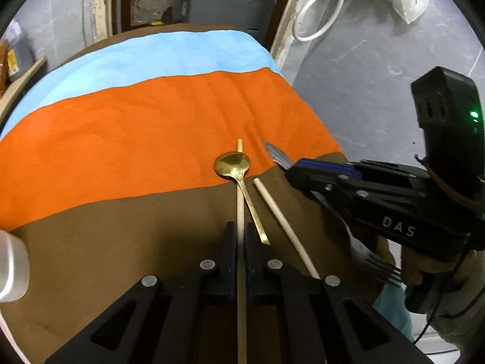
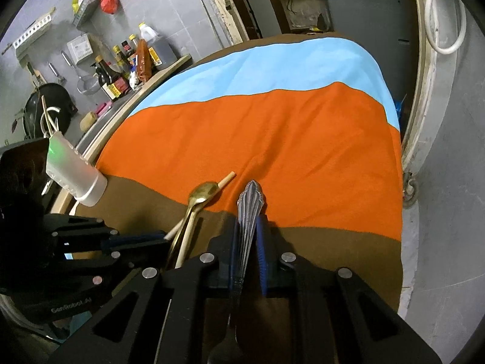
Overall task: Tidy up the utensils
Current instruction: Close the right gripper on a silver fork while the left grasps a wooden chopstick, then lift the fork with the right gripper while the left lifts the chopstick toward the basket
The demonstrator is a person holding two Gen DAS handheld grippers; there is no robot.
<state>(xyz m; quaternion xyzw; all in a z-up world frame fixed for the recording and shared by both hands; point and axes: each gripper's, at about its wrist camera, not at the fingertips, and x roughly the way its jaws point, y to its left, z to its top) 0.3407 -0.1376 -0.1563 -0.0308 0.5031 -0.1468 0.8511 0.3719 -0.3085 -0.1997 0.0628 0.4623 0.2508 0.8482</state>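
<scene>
Two utensils are gripped: a chopstick [image 1: 240,212] by the left gripper [image 1: 240,242], a fork [image 2: 248,212] by the right gripper [image 2: 247,242]. Lifting seems next; spoon [image 1: 232,163] lies at twelve o'clock.

wrist views: close, angled down | shared: striped cloth [image 1: 151,115]

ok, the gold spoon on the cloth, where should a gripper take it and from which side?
Grip the gold spoon mid-handle, coming from above with the fingers straddling the thin, flat handle. The handle lies between the two chopsticks: one is already clamped in the left gripper, and the free one lies close beside it. The round bowl looks too wide and shallow to pinch.
</scene>
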